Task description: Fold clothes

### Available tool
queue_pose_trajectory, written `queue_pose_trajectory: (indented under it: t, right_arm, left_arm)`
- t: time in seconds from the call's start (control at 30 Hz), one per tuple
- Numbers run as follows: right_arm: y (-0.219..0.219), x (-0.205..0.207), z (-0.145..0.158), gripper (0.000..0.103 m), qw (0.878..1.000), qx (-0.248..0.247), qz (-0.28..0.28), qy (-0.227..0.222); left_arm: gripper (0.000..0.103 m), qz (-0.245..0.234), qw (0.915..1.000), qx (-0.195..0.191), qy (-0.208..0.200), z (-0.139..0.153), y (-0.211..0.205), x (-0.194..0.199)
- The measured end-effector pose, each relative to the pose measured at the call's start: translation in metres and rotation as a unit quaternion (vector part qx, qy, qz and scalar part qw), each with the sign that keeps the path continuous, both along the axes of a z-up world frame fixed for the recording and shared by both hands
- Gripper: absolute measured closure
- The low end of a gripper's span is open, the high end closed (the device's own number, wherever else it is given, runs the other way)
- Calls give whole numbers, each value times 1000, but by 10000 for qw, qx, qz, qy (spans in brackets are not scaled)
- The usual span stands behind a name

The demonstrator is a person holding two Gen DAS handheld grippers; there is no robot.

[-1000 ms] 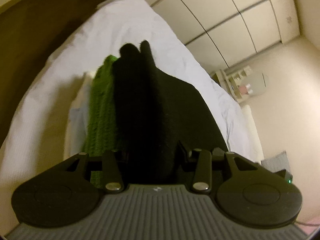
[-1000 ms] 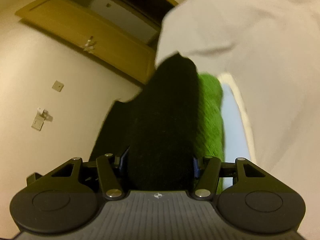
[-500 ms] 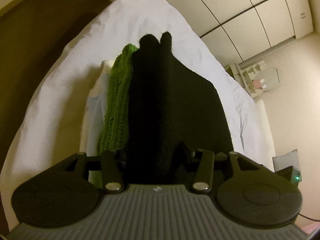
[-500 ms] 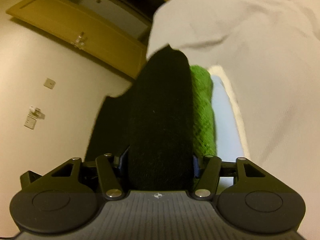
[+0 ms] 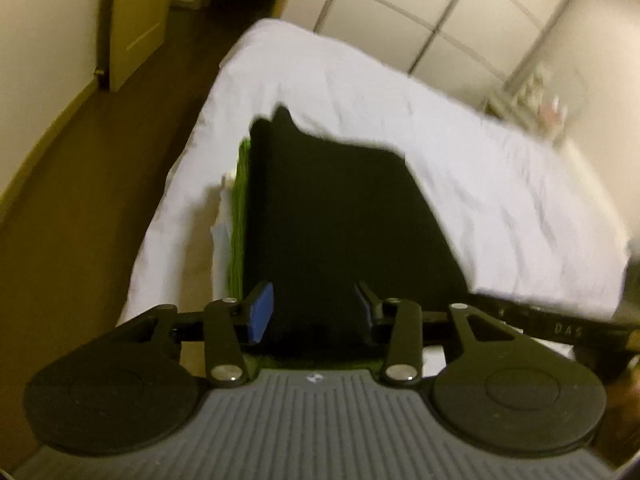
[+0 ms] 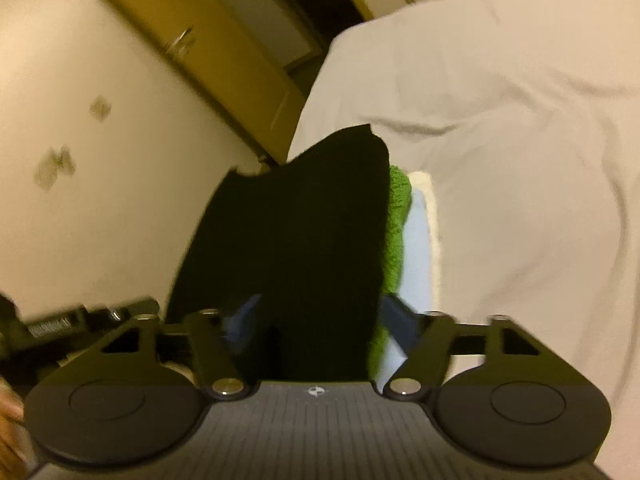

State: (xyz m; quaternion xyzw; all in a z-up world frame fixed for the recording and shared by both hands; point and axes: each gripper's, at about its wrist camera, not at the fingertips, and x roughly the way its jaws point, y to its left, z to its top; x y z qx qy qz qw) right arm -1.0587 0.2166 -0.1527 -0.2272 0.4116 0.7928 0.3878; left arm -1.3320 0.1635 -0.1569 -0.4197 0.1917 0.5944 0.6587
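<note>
A folded black garment (image 5: 332,208) lies on top of a stack on the white bed (image 5: 480,184). Under it a green knit (image 5: 239,208) and a pale blue garment (image 5: 222,240) show at the stack's left side. My left gripper (image 5: 314,310) stands open over the black garment's near edge, with one blue pad (image 5: 260,312) bare. In the right wrist view the same black garment (image 6: 304,224) covers the green knit (image 6: 396,208). My right gripper (image 6: 320,320) is open there too, and green shows between the cloth and its right finger. Both views are blurred.
Dark floor (image 5: 100,200) runs along the bed's left side toward a wooden door (image 5: 136,20). A pale wardrobe (image 5: 460,12) stands behind the bed. The right gripper's bar (image 5: 560,328) crosses at right. A wall (image 6: 80,160) and wooden door (image 6: 224,52) are at left.
Both grippers have pulled back and up from the stack, so the black garment looks smaller and flatter. The finger pads, hidden by cloth before, now show bare beside it.
</note>
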Motion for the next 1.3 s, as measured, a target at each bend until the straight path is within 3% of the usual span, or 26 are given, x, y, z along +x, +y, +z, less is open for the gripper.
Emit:
queue_pose_trajectory:
  t: [0.07,0.17,0.3,0.4,0.5,0.57,0.63,0.77,0.83,1.0,1.3]
  right_arm:
    - [-11,-16,1,60,9980,234,382,-454]
    - [-19,-40,-7,60,9910,467,694,-1041]
    - [-23,-57,-12,60,9839,587,920,-1417]
    - [-27,-55,-6,57,9836,658,913,-1408]
    - [-30,-49,-2,55,9854,584,832,-1363]
    - [-31,-47,1,42,9852,562,849,-1378]
    - [-36,-42,6,31,9852,593,886,-1339]
    - [-44,-27,20,13,9870,612,941,-1152]
    - [-47,-19,28,13,9871,622,1036,-1049]
    - [-53,3,48,13,9820,779,1412,-986]
    - [-64,66,77,11,9563,1219,2402,-1134]
  left_arm:
    - [70,92,9998,-176,73,-13,3,3]
    - [69,271,9991,-330,47,-29,8,1]
    - [69,382,9987,-337,53,-31,4,-1]
    - [73,509,9981,-316,113,-19,-3,3]
    - [69,679,9968,-357,232,-7,-12,8]
    - [69,864,9948,-460,280,1,-20,11]
    - [63,1052,9924,-563,313,9,-28,11]
    - [55,1413,9881,-550,266,34,-51,17]
    - [46,1562,9858,-505,345,46,-62,26]
    - [41,2037,9767,-422,530,74,-88,67]
    - [23,3127,9464,-340,730,118,-140,165]
